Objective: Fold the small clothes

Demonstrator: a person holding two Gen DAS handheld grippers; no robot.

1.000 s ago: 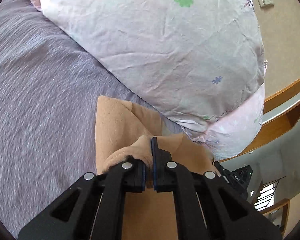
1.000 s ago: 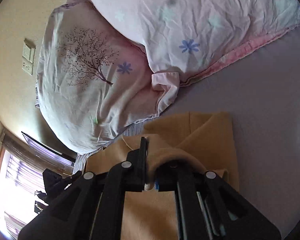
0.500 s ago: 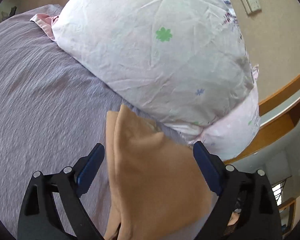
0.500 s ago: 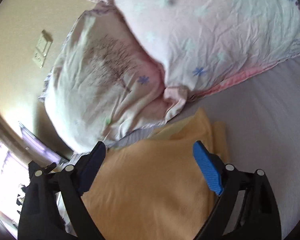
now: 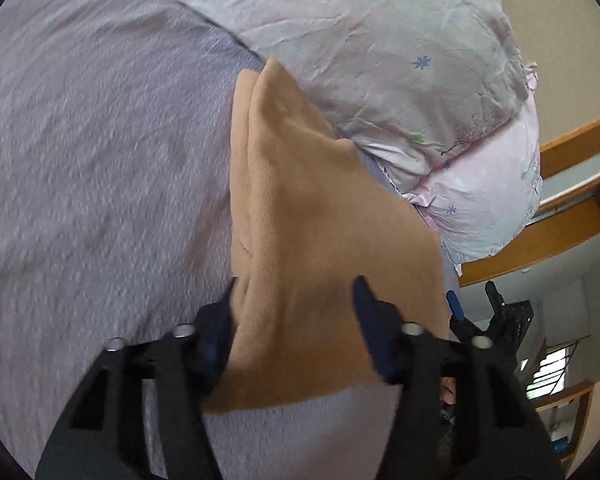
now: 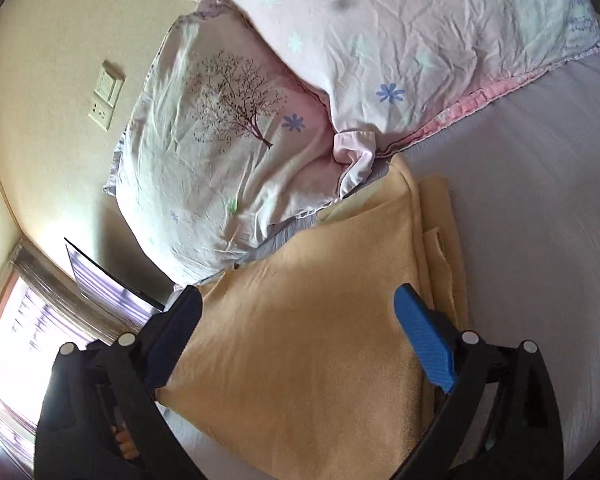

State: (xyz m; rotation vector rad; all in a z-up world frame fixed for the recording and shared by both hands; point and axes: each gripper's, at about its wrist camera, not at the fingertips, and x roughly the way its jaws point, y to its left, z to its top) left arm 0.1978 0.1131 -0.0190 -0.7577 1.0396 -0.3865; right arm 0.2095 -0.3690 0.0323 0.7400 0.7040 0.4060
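A folded tan fleece garment (image 5: 320,240) lies flat on the lilac bedsheet (image 5: 100,160), its far corner against the pillows. It also shows in the right wrist view (image 6: 308,340). My left gripper (image 5: 296,320) is open, its blue-padded fingers either side of the garment's near edge and just above it, holding nothing. My right gripper (image 6: 300,340) is open wide over the garment's other end, also empty. The right gripper's fingertips (image 5: 456,304) show beyond the garment in the left wrist view.
Two floral pillows (image 5: 380,48) lean at the head of the bed, touching the garment's far edge; they also show in the right wrist view (image 6: 228,140). A wooden headboard (image 5: 560,232) and a wall switch (image 6: 106,96) lie behind. A bright window (image 6: 16,340) is at lower left.
Both grippers were shut on pinched folds of the garment a second ago. They have let go, opened and drawn back; the garment now lies flat and folded.
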